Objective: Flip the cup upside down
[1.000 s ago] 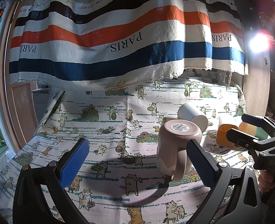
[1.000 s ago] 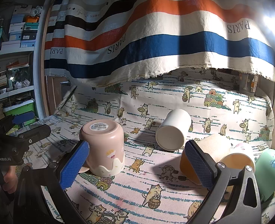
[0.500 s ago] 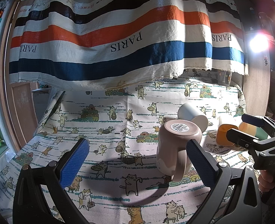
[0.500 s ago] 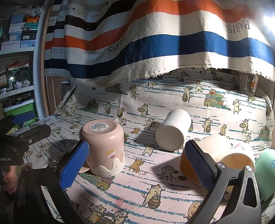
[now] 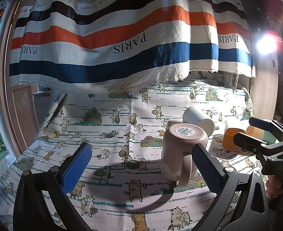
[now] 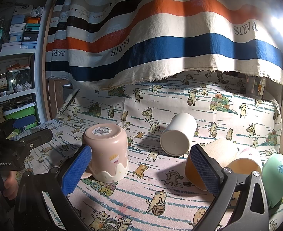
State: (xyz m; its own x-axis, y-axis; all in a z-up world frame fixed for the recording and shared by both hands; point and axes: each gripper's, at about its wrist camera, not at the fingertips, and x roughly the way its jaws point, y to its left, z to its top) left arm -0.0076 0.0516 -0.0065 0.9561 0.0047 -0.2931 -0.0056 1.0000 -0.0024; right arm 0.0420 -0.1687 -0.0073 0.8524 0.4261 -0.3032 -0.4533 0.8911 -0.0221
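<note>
A pink mug [image 5: 181, 150] stands upside down on the cat-print cloth, barcode sticker on its base, handle toward the left wrist camera; it also shows in the right wrist view [image 6: 107, 152]. My left gripper [image 5: 141, 168] is open and empty, the mug just ahead of its right finger. My right gripper [image 6: 141, 170] is open and empty, the mug by its left finger. A white cup [image 6: 178, 134] lies on its side behind. An orange cup [image 6: 208, 159] lies on its side at the right.
A second orange-lined cup [image 6: 245, 163] and a green cup [image 6: 278, 175] lie at the far right. A striped cloth [image 6: 160, 38] hangs over the back. Shelves with boxes [image 6: 16, 38] stand to the left. A bright lamp [image 5: 266, 44] glares at the right.
</note>
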